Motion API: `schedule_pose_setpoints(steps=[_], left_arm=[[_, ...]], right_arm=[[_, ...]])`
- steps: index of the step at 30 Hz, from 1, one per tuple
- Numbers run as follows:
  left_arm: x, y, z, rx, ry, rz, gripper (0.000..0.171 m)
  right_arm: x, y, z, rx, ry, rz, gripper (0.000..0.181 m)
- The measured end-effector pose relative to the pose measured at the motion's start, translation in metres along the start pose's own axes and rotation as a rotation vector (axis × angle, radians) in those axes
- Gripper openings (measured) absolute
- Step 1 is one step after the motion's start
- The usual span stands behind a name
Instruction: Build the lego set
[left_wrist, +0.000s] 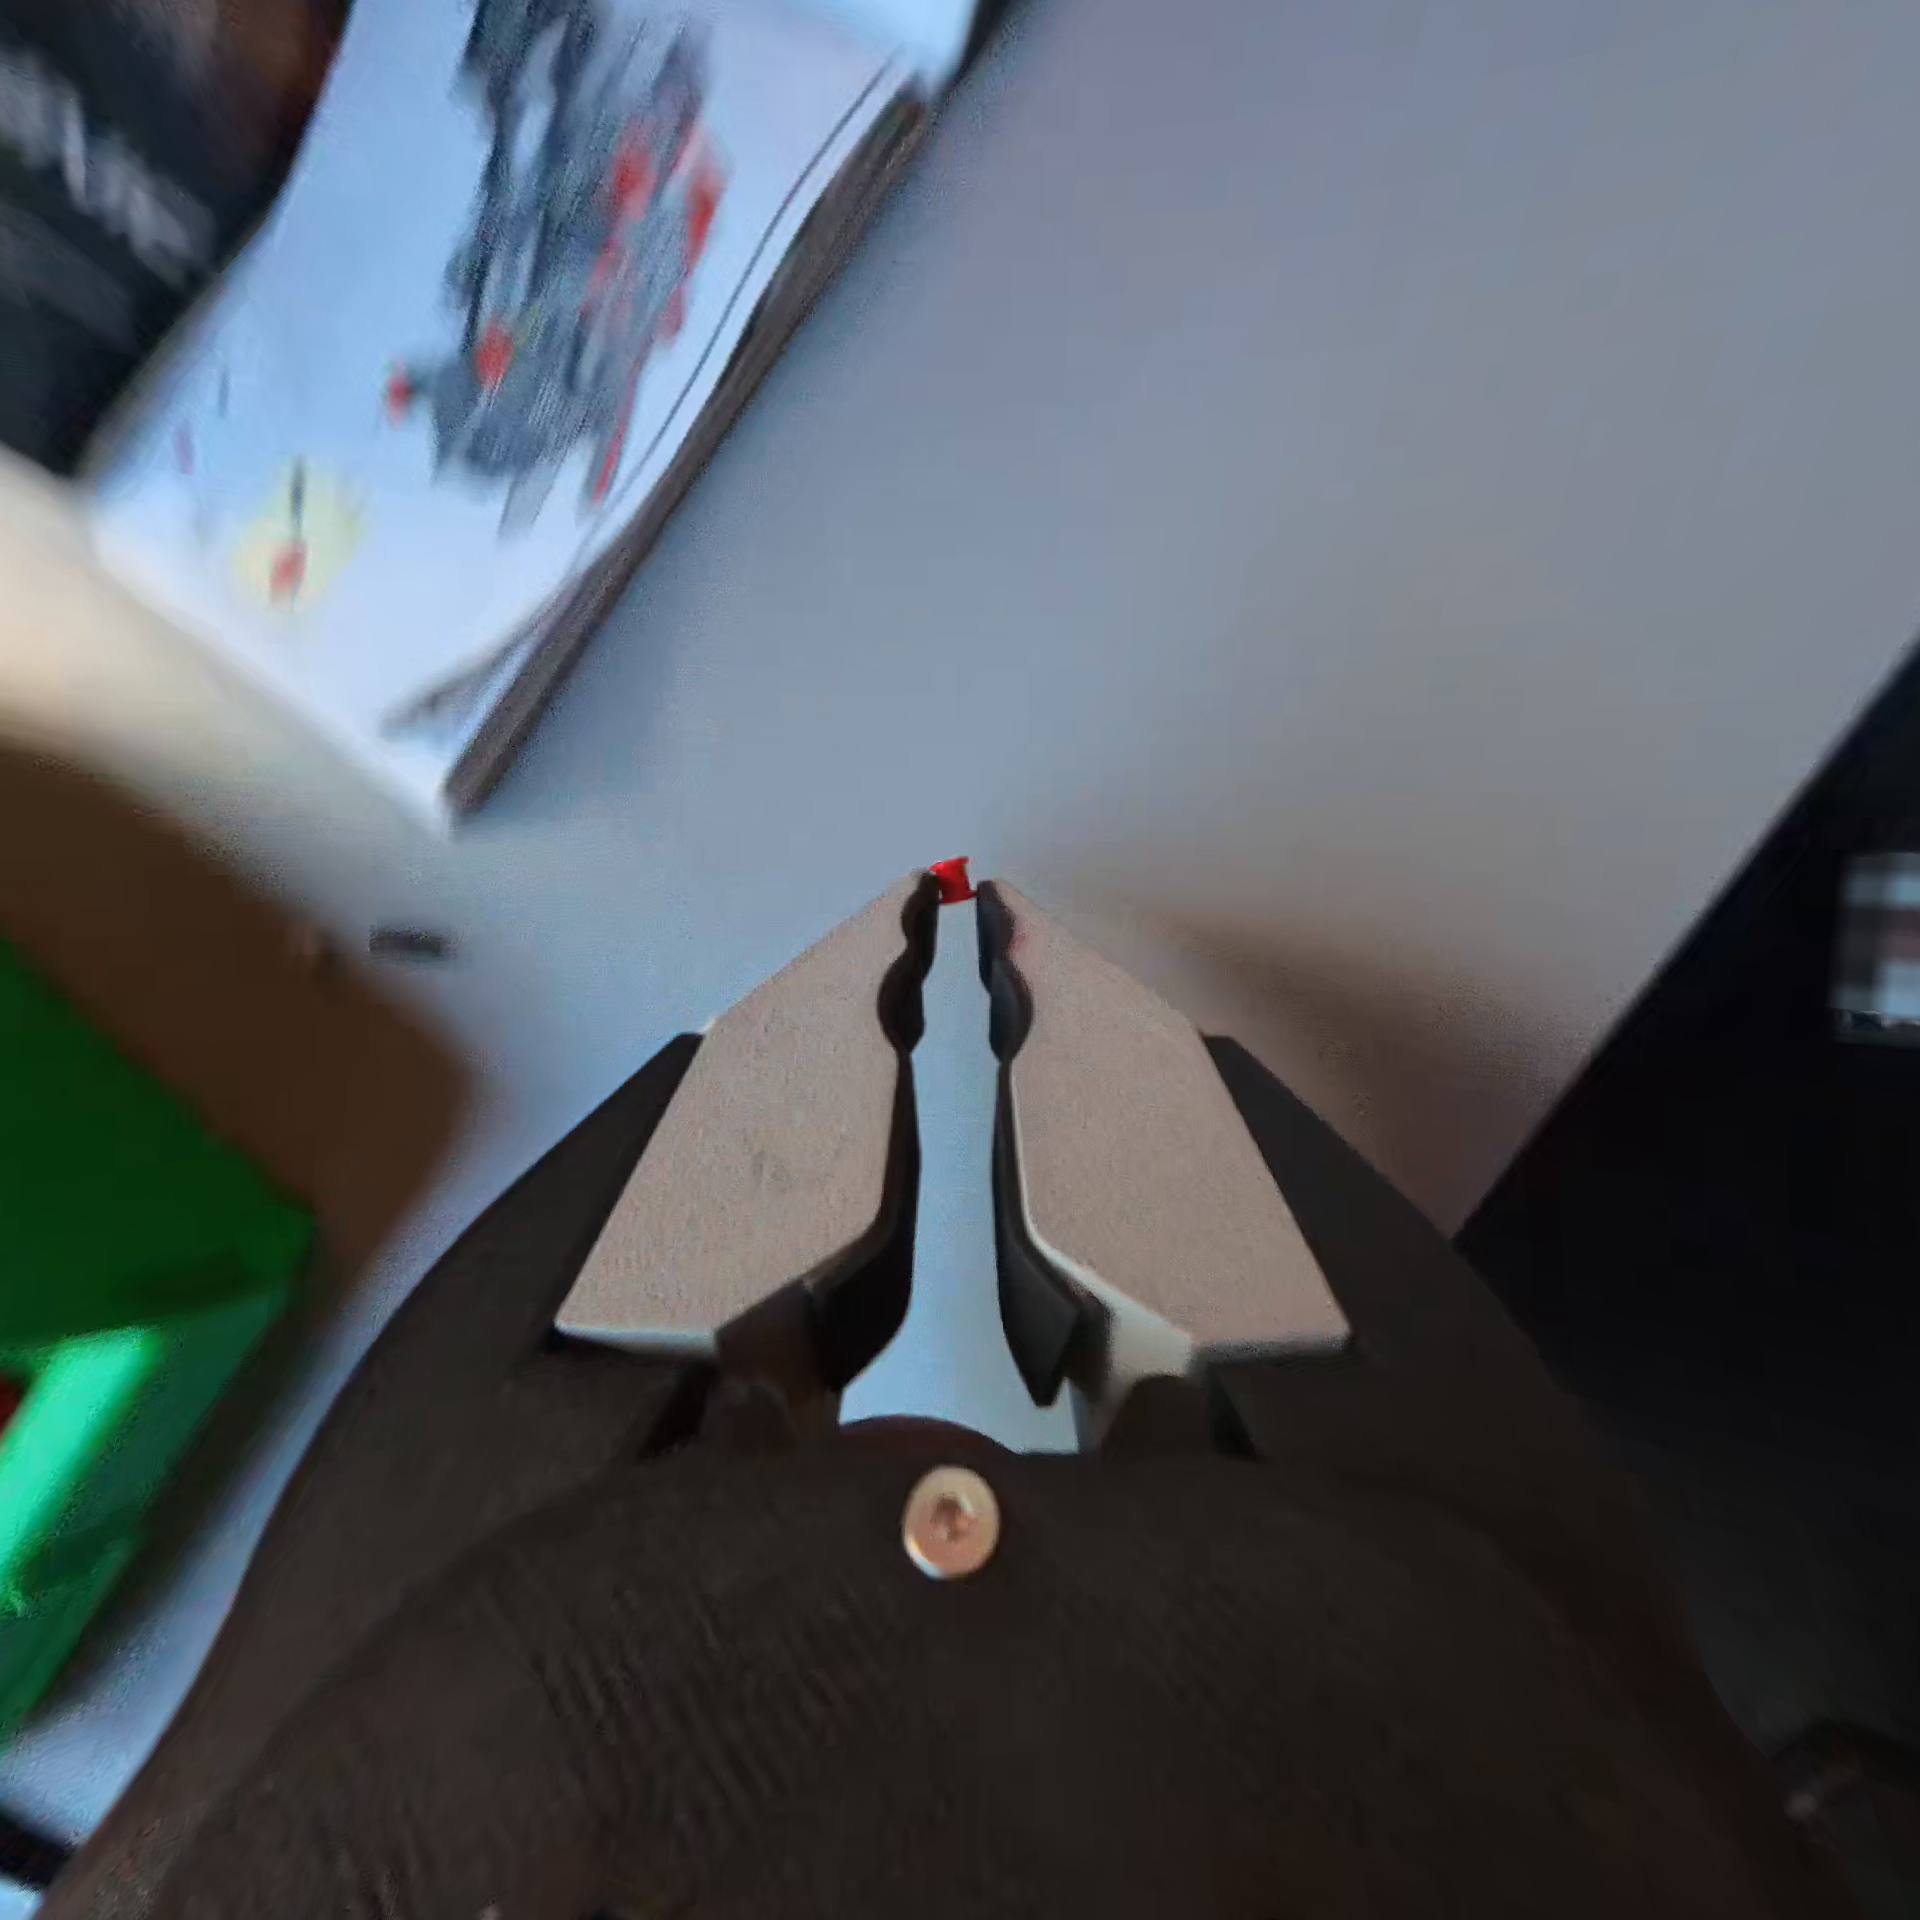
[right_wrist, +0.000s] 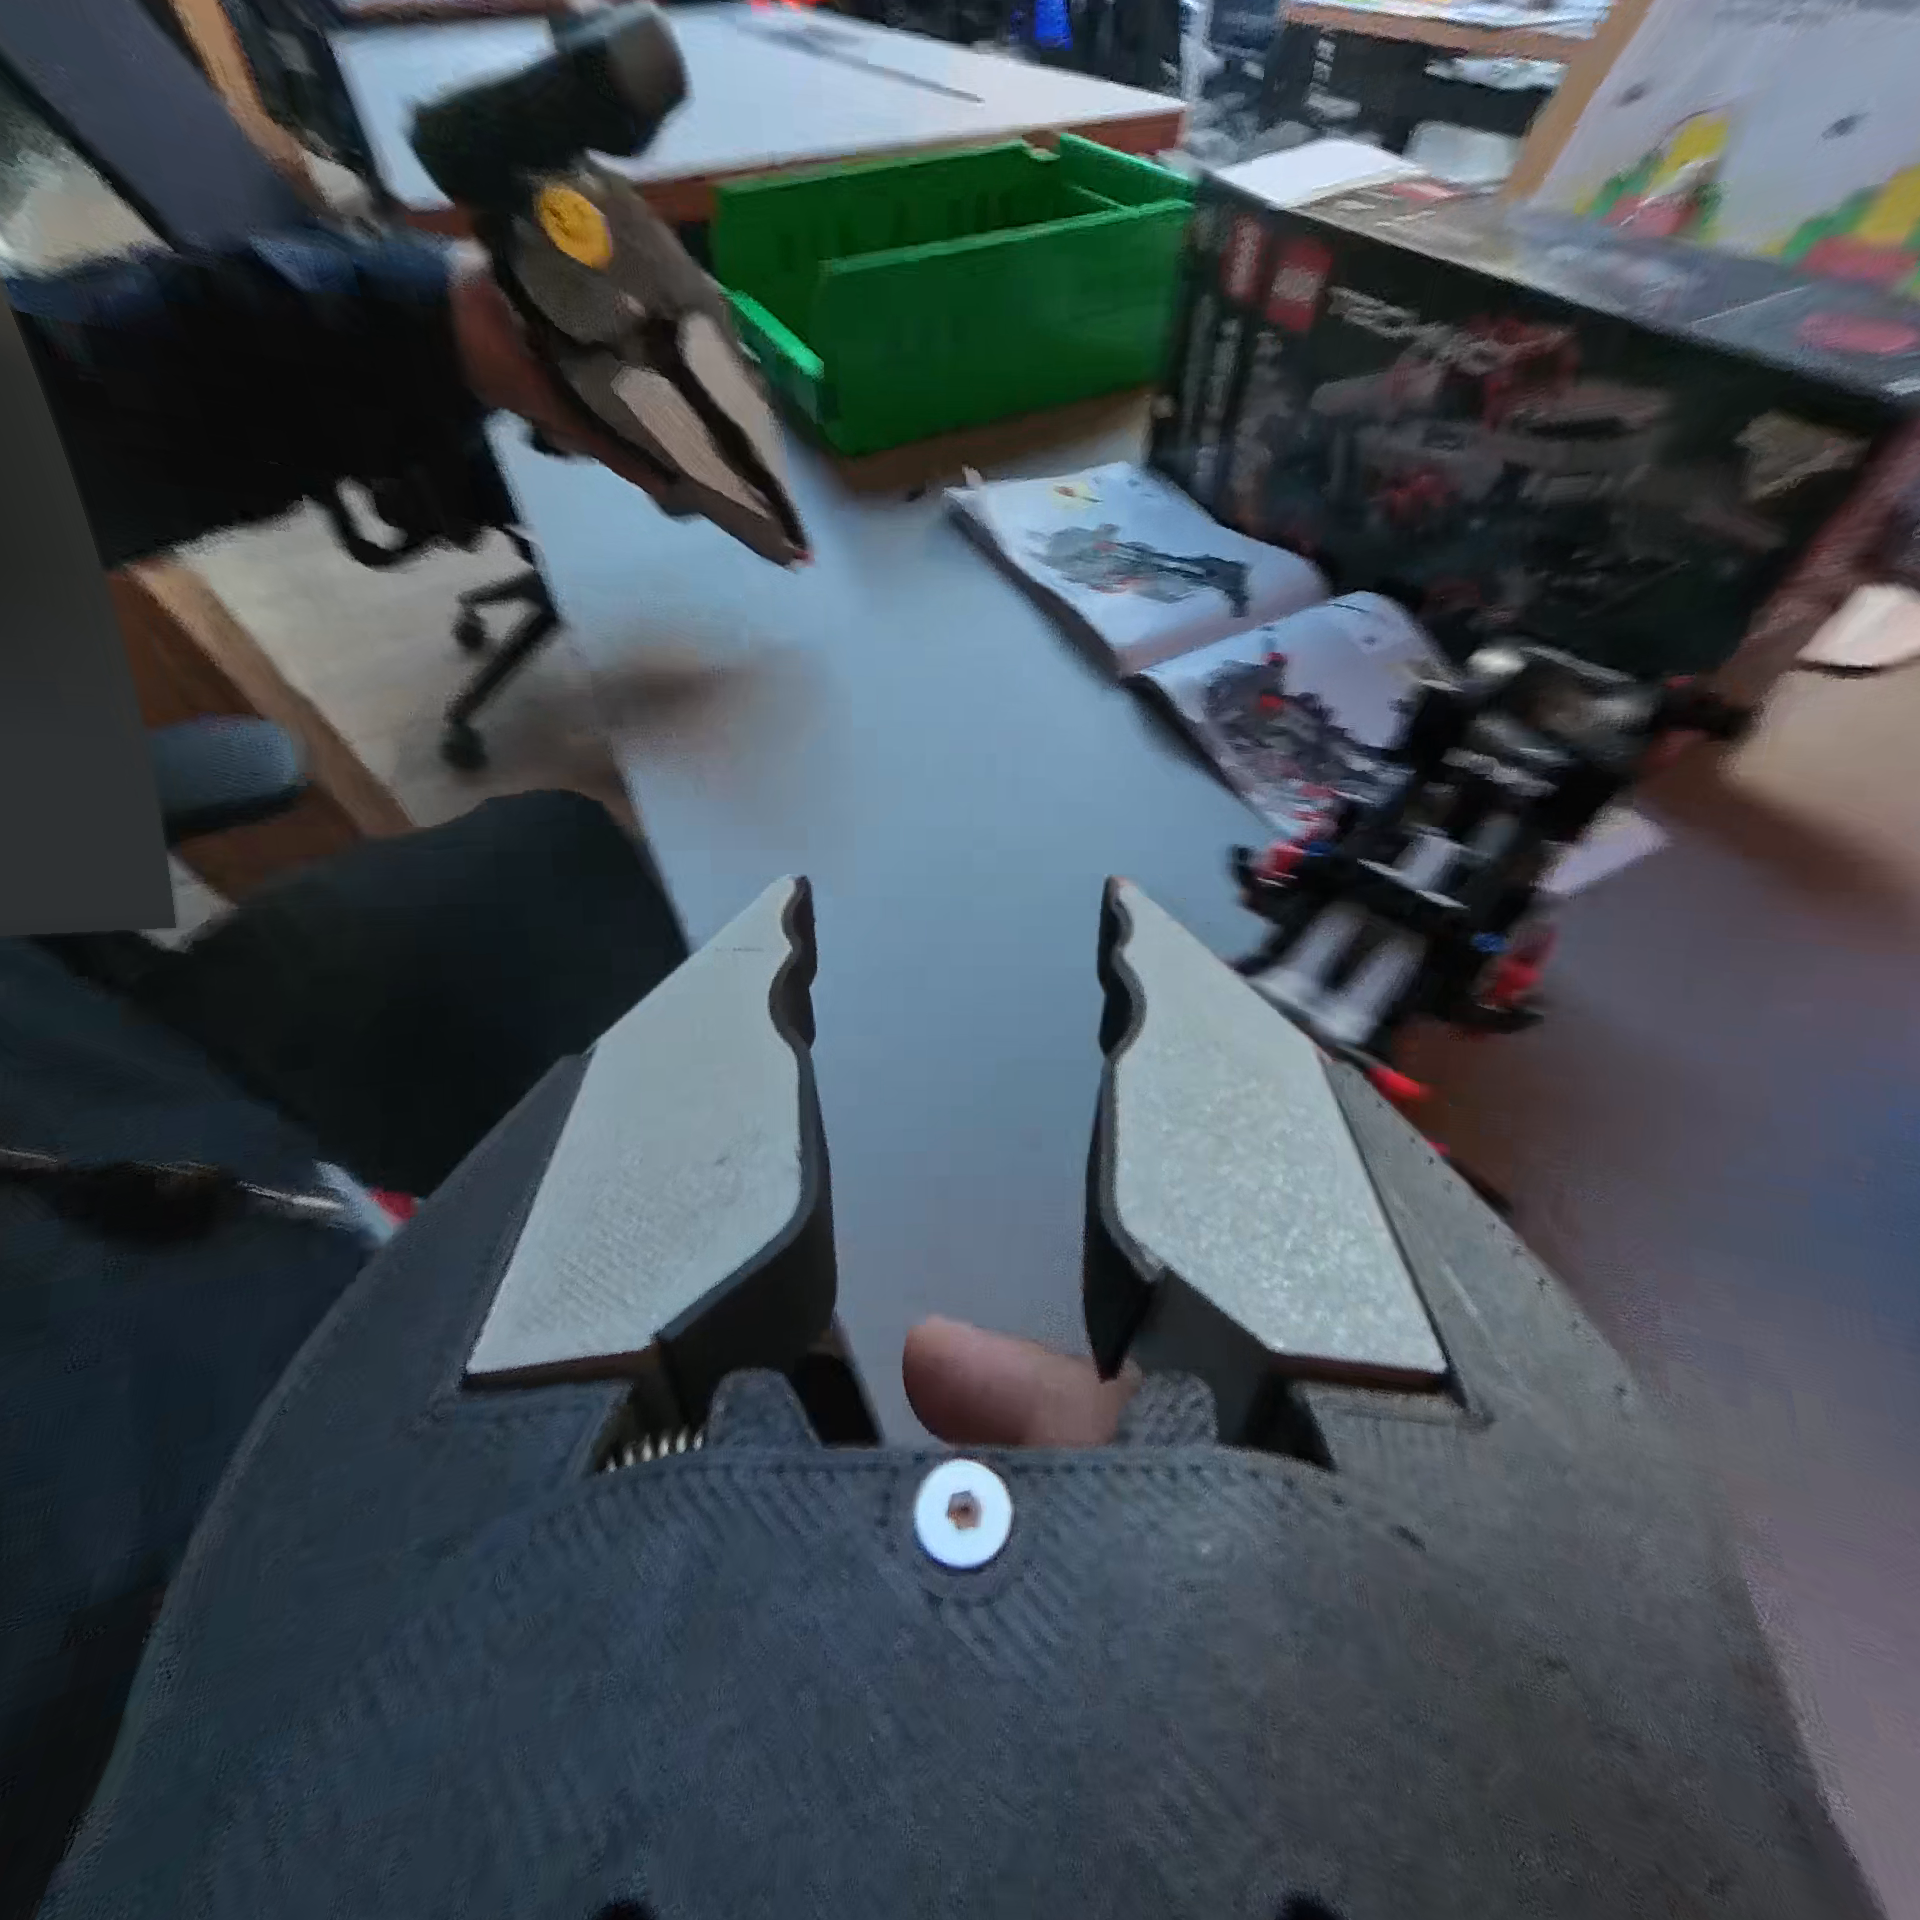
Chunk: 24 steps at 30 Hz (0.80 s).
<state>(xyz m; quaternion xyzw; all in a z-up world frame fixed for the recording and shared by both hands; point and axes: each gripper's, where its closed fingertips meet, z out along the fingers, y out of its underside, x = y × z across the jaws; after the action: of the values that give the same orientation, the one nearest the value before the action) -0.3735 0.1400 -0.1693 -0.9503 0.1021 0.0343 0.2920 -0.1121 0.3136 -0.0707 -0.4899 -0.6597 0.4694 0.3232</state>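
**Operator:** I have the left gripper (left_wrist: 953, 891) pinching a small red piece (left_wrist: 951, 881) at the very tips of its fingers, held in the air above the grey table (left_wrist: 1299, 468). My right gripper (right_wrist: 956, 914) is spread wide and holds nothing.

**Supervisor:** Location of the build?

**Operator:** The partly built black model (right_wrist: 1444, 842) stands on the table to the right of my right gripper, just beside the open instruction booklet (right_wrist: 1164, 582).

**Supervisor:** Failure modes?

**Operator:** My judgement: the red piece is gripped only at the extreme tip, so any jolt or slight easing could let it slip or flick away. Being so small, it would be hard to recover. Both views are motion-blurred, so alignment to the model cannot be confirmed yet.

**Supervisor:** Obstructions?

**Operator:** The dark set box (right_wrist: 1538, 416) stands close behind the model and booklet, limiting approach from that side. The green bin (right_wrist: 966, 301) sits farther back. A small dark piece (left_wrist: 407, 943) lies loose on the table near the left gripper.
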Motion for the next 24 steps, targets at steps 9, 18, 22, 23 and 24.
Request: schedule_pose_setpoints(steps=[9, 18, 22, 23, 24], left_arm=[[0.123, -0.136, 0.015, 0.402, -0.161, 0.569, 0.004], [0.146, -0.164, -0.002, 0.623, -0.31, 0.696, 0.004], [0.14, -0.163, -0.002, 0.675, -0.322, 0.714, 0.004], [0.137, -0.163, -0.001, 0.69, -0.316, 0.708, 0.004], [0.135, -0.164, 0.001, 0.702, -0.306, 0.705, 0.004]], right_arm=[[-0.034, -0.006, 0.094, 0.068, -0.173, 0.291, 0.03], [-0.037, -0.009, 0.112, 0.112, -0.252, 0.31, 0.02], [-0.038, -0.019, 0.116, 0.115, -0.304, 0.29, 0.011], [-0.039, -0.021, 0.119, 0.11, -0.314, 0.286, 0.009], [-0.037, -0.022, 0.122, 0.099, -0.316, 0.282, 0.006]])
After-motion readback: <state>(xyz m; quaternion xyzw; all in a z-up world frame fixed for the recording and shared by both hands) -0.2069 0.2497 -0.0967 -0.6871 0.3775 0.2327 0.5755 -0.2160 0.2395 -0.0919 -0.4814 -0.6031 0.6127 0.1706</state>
